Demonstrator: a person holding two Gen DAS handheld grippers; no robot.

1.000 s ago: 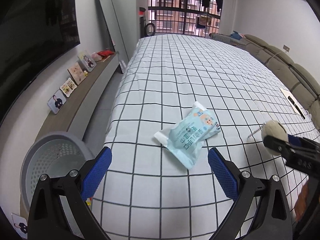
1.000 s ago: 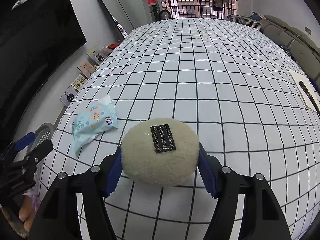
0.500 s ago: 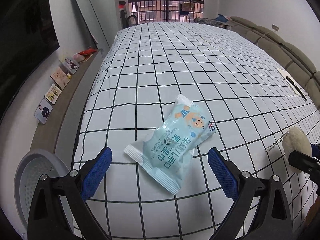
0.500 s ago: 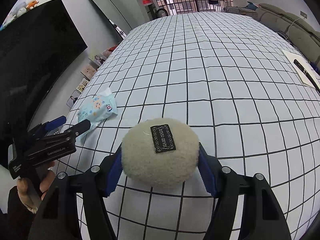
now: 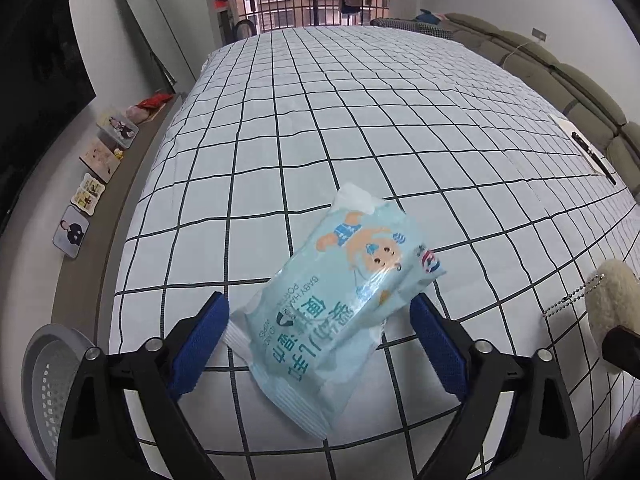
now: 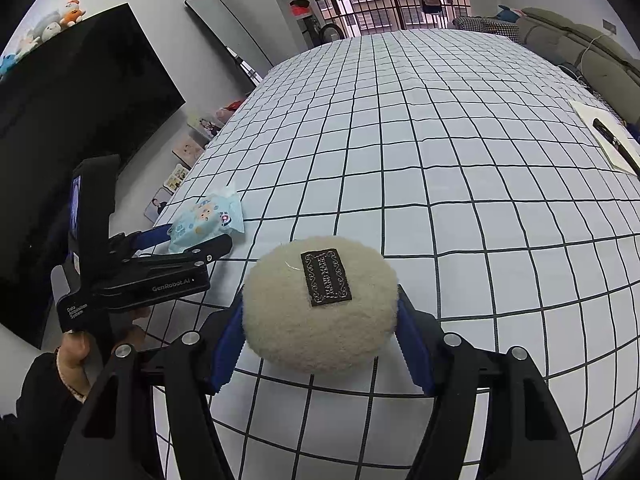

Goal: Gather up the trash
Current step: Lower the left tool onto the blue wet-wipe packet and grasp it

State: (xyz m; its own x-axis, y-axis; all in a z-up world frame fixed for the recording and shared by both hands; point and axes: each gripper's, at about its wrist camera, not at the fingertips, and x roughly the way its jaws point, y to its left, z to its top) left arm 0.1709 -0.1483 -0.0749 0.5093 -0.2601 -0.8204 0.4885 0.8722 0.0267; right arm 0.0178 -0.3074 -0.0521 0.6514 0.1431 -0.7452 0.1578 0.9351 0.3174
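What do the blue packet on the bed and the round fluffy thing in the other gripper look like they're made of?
The packet looks like thin glossy plastic film: it shines, crinkles, and has crimped sealed ends. It is probably a soft wipes pack. The round fluffy thing looks like cream wool or fleece, matte and nubbly, with a black woven label sewn on top. Real or synthetic fibre cannot be told.

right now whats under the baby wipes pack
The baby wipes pack lies flat on the checked bedsheet, between the left gripper's closing jaws. Anything beneath it is covered.
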